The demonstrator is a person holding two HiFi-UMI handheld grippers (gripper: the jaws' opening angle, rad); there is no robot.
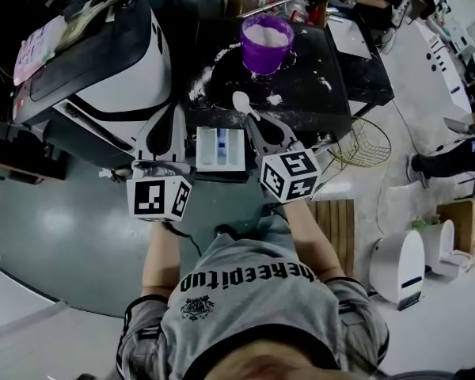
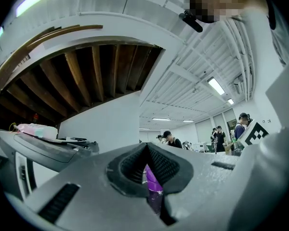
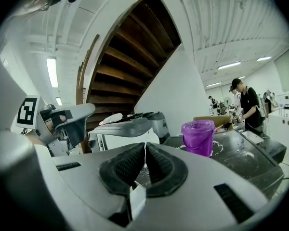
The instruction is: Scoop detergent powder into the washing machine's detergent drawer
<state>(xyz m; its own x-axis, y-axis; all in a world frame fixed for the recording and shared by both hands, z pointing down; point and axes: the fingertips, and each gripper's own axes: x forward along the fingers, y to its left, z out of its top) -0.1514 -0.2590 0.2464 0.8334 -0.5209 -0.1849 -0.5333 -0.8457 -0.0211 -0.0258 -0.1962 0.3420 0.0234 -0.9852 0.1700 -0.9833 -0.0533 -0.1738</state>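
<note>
- Black surface (image 1: 332, 93), dusted with spilled white powder, stands with a white and black washing machine (image 1: 103, 62) at its left edge.
- A purple bucket (image 1: 266, 44) heaped with detergent powder (image 1: 264, 30) sits near the far edge.
- A white detergent drawer (image 1: 220, 149) lies at the near edge, between the two grippers.
- The right gripper (image 1: 253, 121) has its jaws clamped on the handle of a white spoon (image 1: 241, 101). The spoon's bowl is over the surface, between drawer and bucket.
- The left gripper (image 1: 171, 115) is just left of the drawer, jaws pressed together, holding nothing.
</note>
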